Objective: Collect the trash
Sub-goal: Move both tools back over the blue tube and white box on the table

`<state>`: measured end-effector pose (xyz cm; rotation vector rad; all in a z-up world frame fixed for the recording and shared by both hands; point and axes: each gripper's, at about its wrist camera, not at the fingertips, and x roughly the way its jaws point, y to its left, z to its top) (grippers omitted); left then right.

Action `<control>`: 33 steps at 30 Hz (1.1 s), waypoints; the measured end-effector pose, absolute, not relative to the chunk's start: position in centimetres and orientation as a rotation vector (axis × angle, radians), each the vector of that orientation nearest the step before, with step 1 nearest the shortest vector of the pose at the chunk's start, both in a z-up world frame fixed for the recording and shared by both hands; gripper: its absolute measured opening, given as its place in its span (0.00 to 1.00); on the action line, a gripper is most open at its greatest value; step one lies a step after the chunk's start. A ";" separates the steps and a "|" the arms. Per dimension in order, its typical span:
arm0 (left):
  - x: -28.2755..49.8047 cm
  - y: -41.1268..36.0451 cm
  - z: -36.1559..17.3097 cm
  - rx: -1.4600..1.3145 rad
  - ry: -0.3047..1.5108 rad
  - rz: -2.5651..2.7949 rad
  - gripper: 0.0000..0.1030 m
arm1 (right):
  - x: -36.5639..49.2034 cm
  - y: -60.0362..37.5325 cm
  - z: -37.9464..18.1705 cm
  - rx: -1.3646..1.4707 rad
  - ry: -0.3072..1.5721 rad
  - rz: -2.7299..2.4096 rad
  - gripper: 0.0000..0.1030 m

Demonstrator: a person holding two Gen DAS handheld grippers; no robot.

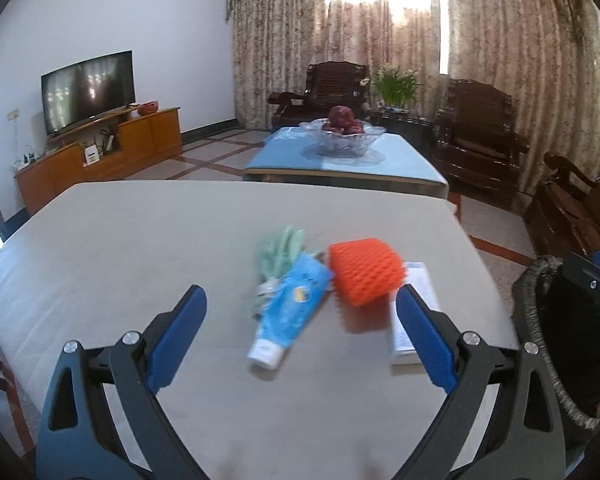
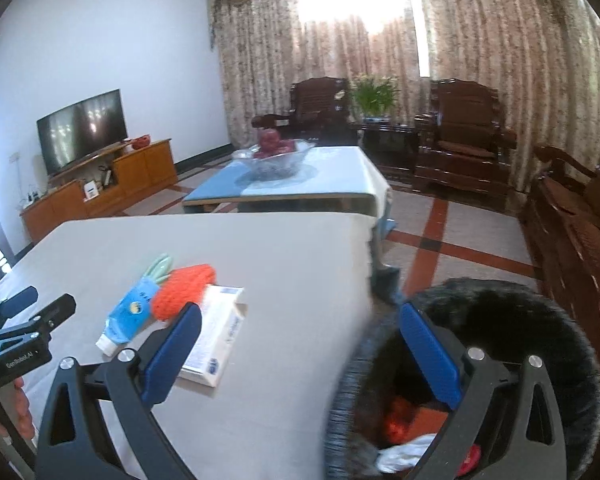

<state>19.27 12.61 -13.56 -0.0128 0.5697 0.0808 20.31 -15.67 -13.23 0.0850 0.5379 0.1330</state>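
1. Between the left gripper (image 1: 302,300) jaws, which stand wide apart and hold nothing: blue tube (image 1: 288,312) lies on the bench (image 1: 120,248), cap end toward the camera, not touched
2. Right gripper (image 2: 300,320) jaws also wide and empty, hanging over the bench's right edge with one jaw above the trash bin (image 2: 540,320)
3. Trash left on the bench, all clustered right of centre: blue tube, orange foam net (image 1: 364,276) touching the tube's far end, pale green wrapper (image 1: 280,248) behind the tube, white carton (image 2: 216,332) flat just beside the net on the bin side
4. Bin stands off the bench's right edge, dark-lined; red and white scraps (image 2: 404,440) already inside, so task looks partly done
5. Likely next pick, as a guess: left goes for the tube, since it sits centred in the jaws
6. Risks: tube is smooth and round, may roll or squirt out of a pinch near the cap; net touches the tube, so closing may drag it along or knock it off the bench; carton lies flat, hard to get a jaw under; wrapper is light, could slide away; both grippers near the same cluster, could clash
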 end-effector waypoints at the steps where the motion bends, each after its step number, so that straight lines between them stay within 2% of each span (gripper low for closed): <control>1: 19.2 12.9 -13.7 -0.012 0.573 0.086 0.90 | 20.6 -14.8 -13.6 0.083 0.544 0.142 0.94; 19: 20.7 18.9 -17.8 -0.039 0.635 0.140 0.90 | 25.6 -4.3 -20.5 -0.009 0.696 0.173 0.94; 28: 22.0 18.6 -19.5 -0.036 0.668 0.115 0.90 | 25.9 -6.0 -21.2 -0.122 0.733 0.086 0.93; 33: 22.9 17.7 -20.2 -0.024 0.691 0.097 0.90 | 26.1 -7.3 -21.3 -0.055 0.743 0.130 0.93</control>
